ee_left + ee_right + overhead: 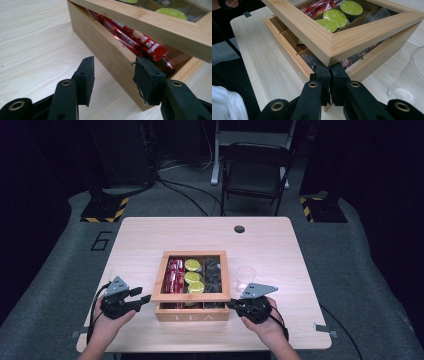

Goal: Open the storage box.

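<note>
Tea box lid [352, 37] is being raised by right gripper [330, 75], jaws together beneath its corner; left gripper [113, 75] jaws apart near the table's front edge; further lifting is needed.

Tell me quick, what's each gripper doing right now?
Left gripper: open, holding nothing, beside the tea box.
Right gripper: shut, fingers under the raised lid corner.

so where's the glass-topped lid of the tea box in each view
High view: lid at table centre, between the two grippers.
Left gripper view: lid across the upper right, raised above the red packets.
Right gripper view: lid at upper centre.
Shared landmark: the green capsules.
</note>
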### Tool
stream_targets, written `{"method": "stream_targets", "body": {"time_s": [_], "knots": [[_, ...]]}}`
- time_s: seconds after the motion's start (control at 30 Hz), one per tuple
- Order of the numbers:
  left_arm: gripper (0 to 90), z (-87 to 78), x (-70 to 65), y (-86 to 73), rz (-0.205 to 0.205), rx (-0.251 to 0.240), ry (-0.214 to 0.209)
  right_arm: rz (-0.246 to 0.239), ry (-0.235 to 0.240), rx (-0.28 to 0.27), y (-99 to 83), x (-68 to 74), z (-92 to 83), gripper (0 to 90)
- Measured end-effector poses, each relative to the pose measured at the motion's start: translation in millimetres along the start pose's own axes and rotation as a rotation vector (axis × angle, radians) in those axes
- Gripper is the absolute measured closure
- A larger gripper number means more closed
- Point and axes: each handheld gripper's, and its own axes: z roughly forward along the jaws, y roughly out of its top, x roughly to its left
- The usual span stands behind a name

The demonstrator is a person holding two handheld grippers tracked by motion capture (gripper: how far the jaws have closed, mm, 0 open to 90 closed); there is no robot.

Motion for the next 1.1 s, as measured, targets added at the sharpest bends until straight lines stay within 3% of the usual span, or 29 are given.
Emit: {"method": "stream_targets", "body": {"time_s": [0.37,0.43,0.6,0.73,0.93,1.1], "knots": [[52.0,-4.3,-24.4,5.4,0.072,-0.007,-0.051,-0.01,0.006,-0.022,5.1,-2.1,1.7,87.1],[56.9,-7.3,-29.1,8.8,0.083,-0.016,-0.077,-0.011,0.011,-0.021,5.7,-2.5,2.1,87.2],[63.5,-11.3,-37.3,13.4,0.102,-0.045,-0.067,-0.013,0.01,-0.024,5.7,-2.6,2.4,87.2],[68.0,-14.8,-40.5,16.9,0.121,-0.027,-0.066,-0.009,0.004,-0.036,6.6,-2.5,1.9,87.2],[73.6,-19.5,-39.6,19.5,0.087,-0.031,-0.049,-0.003,0.005,-0.055,8.1,-3.5,0.4,85.6],[73.5,-20.7,-41.2,21.0,0.084,-0.032,-0.035,-0.006,-0.017,-0.069,8.6,-3.2,-0.4,82.4]]}}
